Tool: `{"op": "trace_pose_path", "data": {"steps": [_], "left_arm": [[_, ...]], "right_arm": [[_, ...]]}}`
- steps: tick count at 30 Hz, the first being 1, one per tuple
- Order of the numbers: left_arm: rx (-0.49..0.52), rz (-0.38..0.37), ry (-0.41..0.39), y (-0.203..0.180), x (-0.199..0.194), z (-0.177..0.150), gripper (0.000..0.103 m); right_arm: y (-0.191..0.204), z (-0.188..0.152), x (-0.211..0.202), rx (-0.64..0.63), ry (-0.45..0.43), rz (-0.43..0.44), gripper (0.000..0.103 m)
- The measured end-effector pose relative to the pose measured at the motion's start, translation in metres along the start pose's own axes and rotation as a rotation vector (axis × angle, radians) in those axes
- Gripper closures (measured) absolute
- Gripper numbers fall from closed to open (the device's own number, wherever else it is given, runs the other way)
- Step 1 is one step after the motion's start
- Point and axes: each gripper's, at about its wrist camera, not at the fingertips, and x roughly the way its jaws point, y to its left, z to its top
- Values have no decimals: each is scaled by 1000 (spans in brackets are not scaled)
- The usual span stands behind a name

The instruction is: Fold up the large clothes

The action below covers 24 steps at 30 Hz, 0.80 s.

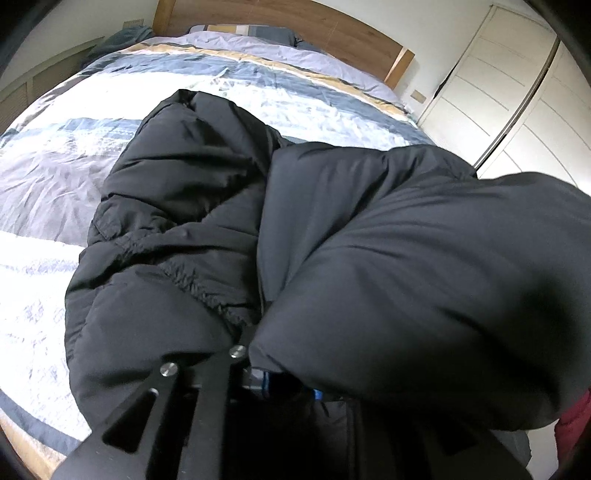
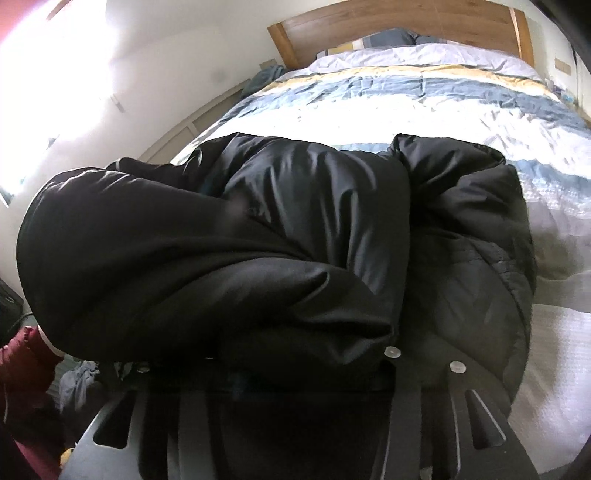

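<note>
A large black puffer jacket (image 1: 229, 206) fills most of my view from both wrists. It lies bunched on a bed, on a striped duvet (image 1: 55, 177) banded in white, grey-blue, pale lilac and mustard. The jacket (image 2: 295, 229) is thick and padded, with a soft sheen and deep rounded folds. In the left wrist view a gathered, elastic-looking seam runs diagonally across its lower middle, and a small flap sits on its left side. A big smooth bulge of the fabric rises close to the lens on the right.

My left gripper (image 1: 243, 347) sits at the bottom of that view, its black metal arms running up into the jacket; the fingertips are buried under fabric, so I cannot tell how far apart they are or whether they pinch anything.

My right gripper (image 2: 388, 354) is likewise draped by the jacket, the tips hidden, its grip unclear.

Behind the bed stands a wooden headboard (image 1: 332, 26), with pillows (image 2: 384, 38) against it and a white wardrobe (image 1: 509, 96) to the right.
</note>
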Motion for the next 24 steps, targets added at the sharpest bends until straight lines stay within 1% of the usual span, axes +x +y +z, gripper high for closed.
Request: {"op": "trace_pose_path", "data": {"steps": [3, 5, 7, 12, 18, 21, 24], "left_arm": [[-3, 8, 2, -3, -7, -6, 85], [-14, 5, 2, -6, -15, -11, 84], [-25, 1, 2, -6, -17, -12, 83], [-25, -7, 8, -7, -26, -21, 82], [1, -13, 12, -9, -40, -30, 82], [-20, -29, 17, 0, -55, -36, 82], [-33, -37, -1, 9, -76, -39, 82]], "right_arm": [[5, -2, -7, -12, 1, -24, 49], [7, -5, -12, -22, 2, -41, 42], [6, -7, -16, -27, 5, -57, 40], [-2, -16, -29, -5, 3, -82, 39], [-3, -27, -45, 8, 5, -105, 39], [-3, -31, -55, 7, 8, -116, 39], [-2, -33, -70, -2, 7, -127, 39]]}}
